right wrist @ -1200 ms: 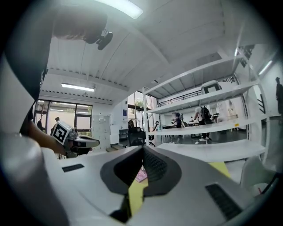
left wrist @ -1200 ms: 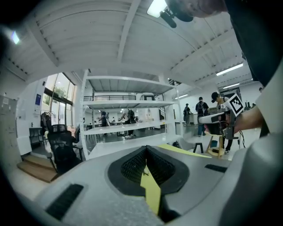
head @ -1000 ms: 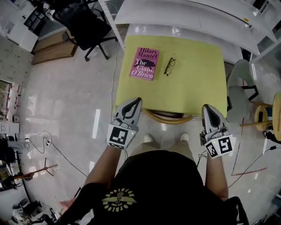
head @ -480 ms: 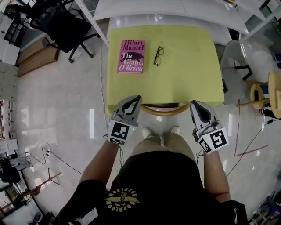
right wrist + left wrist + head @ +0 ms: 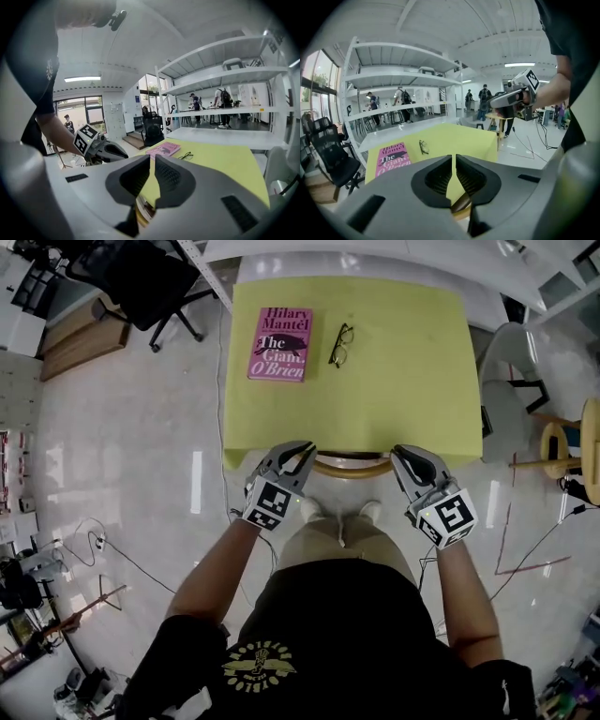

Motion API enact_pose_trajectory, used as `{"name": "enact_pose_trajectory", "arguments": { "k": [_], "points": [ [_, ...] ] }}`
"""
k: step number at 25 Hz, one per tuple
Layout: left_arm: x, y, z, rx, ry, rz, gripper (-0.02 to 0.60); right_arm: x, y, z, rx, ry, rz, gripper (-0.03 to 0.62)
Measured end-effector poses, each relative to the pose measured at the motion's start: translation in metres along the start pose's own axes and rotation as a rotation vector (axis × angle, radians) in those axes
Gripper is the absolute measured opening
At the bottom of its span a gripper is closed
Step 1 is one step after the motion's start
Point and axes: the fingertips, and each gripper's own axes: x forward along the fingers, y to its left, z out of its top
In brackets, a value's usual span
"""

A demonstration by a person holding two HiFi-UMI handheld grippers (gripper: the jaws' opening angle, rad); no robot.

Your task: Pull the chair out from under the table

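So, nothing's pulled yet: the chair (image 5: 352, 468) sits tucked under the table (image 5: 403, 381), only its curved back showing, with the left gripper (image 5: 302, 448) and right gripper (image 5: 400, 453) both pinched shut and empty beside it.

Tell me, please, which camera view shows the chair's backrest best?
The head view: the chair's curved wooden backrest shows from above, jutting past the yellow table's near edge between the left gripper and right gripper. Each gripper view catches only a brown sliver of it beneath that gripper's shut jaws.
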Motion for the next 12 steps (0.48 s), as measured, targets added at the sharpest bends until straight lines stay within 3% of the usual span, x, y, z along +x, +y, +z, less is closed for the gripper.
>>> {"name": "enact_pose_trajectory", "arguments": {
  "k": [7,12],
  "points": [
    [0.023,-0.016,-0.049,-0.016,0.105,-0.056,0.015,0.019,-0.012,-0.051,0.029,0.1,0.045,0.009],
    [0.039,-0.032,-0.073,-0.006,0.16,-0.124,0.097,0.024,-0.015,-0.084,0.035,0.179,0.058,0.015]
  ]
}}
